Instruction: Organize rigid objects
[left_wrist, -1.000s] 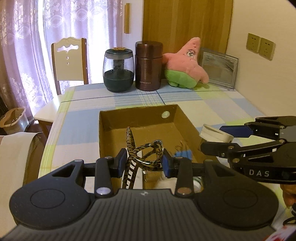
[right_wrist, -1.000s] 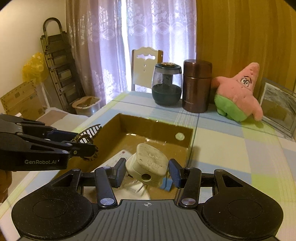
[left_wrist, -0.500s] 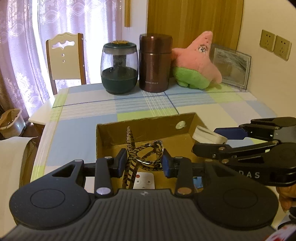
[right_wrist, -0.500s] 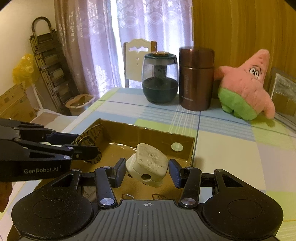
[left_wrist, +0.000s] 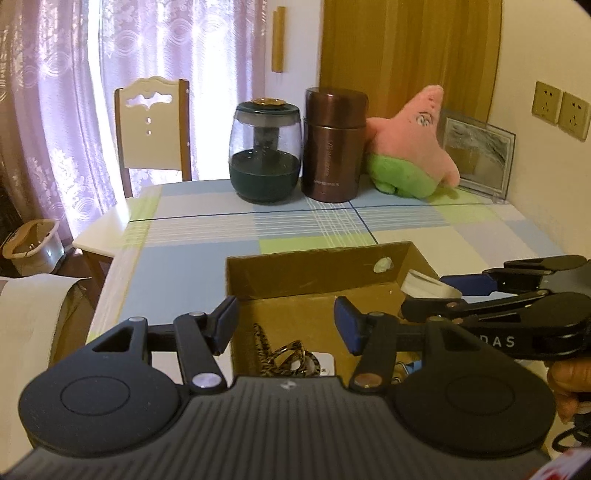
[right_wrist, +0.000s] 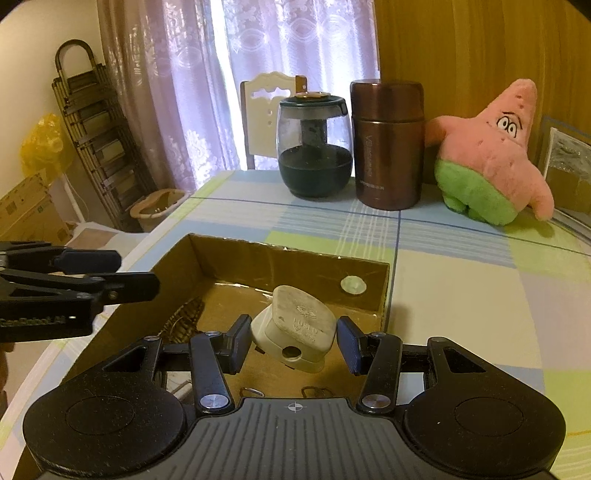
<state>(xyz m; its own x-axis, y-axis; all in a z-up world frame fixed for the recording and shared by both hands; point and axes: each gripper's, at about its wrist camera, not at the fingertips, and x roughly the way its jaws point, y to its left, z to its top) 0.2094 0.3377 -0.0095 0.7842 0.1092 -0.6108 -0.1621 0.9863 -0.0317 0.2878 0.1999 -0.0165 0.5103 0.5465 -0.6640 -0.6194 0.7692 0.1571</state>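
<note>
My left gripper (left_wrist: 287, 325) has just been opening; its jaws stand apart with nothing between them, and the leopard-print hair clip (left_wrist: 284, 360) lies below in the cardboard box (left_wrist: 314, 271), its near half hidden behind the gripper body. From the right wrist I see only a striped sliver of it against the box's left wall. My right gripper (right_wrist: 293, 341) pinches the white plug adapter (right_wrist: 295, 328) over the box; its underside is out of view. Paper clips (right_wrist: 314, 391) on the box floor are cut off by the gripper. Something white beside the hair clip I cannot make out
</note>
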